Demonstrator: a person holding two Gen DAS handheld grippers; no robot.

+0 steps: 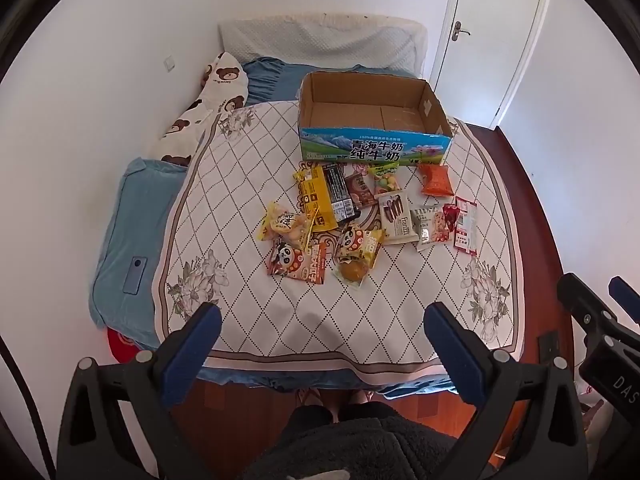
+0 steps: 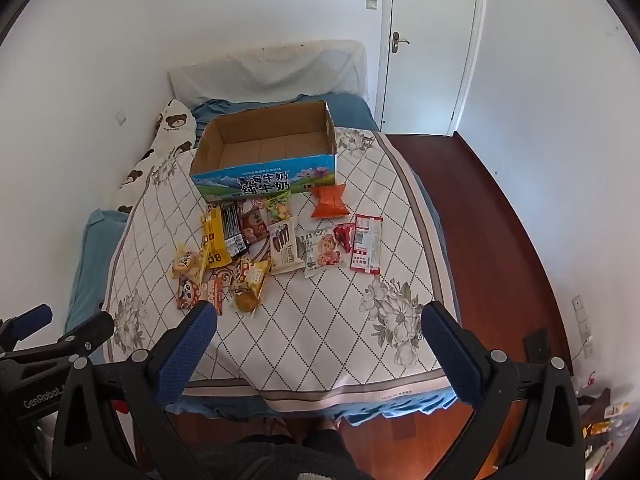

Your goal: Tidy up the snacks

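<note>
Several snack packets lie on the quilted bed cover (image 1: 280, 312) in front of an open, empty cardboard milk box (image 1: 372, 120) (image 2: 268, 148). Among them are a yellow bag (image 1: 316, 200), a panda packet (image 1: 298, 262), an orange packet (image 1: 436, 180) (image 2: 330, 202), a white wafer packet (image 2: 285, 246) and a red-white packet (image 2: 366, 244). My left gripper (image 1: 322, 324) is open and empty, held above the near end of the bed. My right gripper (image 2: 318, 324) is open and empty, at the same height to the right.
A bear-print pillow (image 1: 200, 112) and blue bedding (image 1: 124, 240) lie on the left. A phone (image 1: 136, 276) rests on the blue bedding. A white door (image 2: 432, 40) stands at the back right. Red wooden floor (image 2: 492, 216) runs along the right.
</note>
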